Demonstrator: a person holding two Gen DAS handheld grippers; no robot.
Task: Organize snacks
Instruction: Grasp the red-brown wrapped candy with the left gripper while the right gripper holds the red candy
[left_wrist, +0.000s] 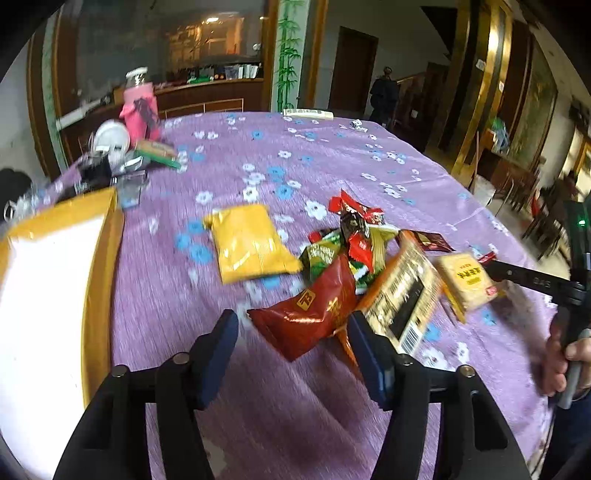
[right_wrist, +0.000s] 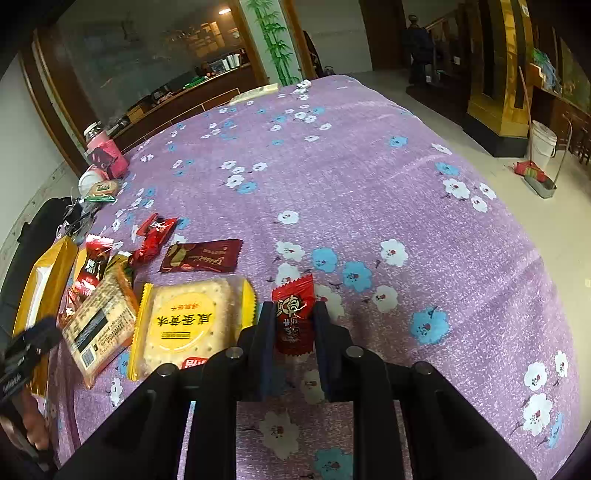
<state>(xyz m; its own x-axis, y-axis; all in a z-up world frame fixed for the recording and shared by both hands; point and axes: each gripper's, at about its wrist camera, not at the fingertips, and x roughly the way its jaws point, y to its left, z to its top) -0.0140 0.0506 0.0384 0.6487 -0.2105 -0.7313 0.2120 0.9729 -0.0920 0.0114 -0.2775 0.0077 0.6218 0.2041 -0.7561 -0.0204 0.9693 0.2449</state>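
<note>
A pile of snack packets lies on the purple flowered tablecloth. My left gripper is open, its fingers either side of the near end of a dark red snack bag. A yellow packet lies to the left of the pile. My right gripper is shut on a small red candy packet just above the cloth. Beside it lie a yellow cracker pack, an orange biscuit pack and a dark red wrapper. The right gripper also shows in the left wrist view.
A yellow box with a white inside stands at the left; it also shows in the right wrist view. A pink bottle, a white bowl and other clutter sit at the far left corner.
</note>
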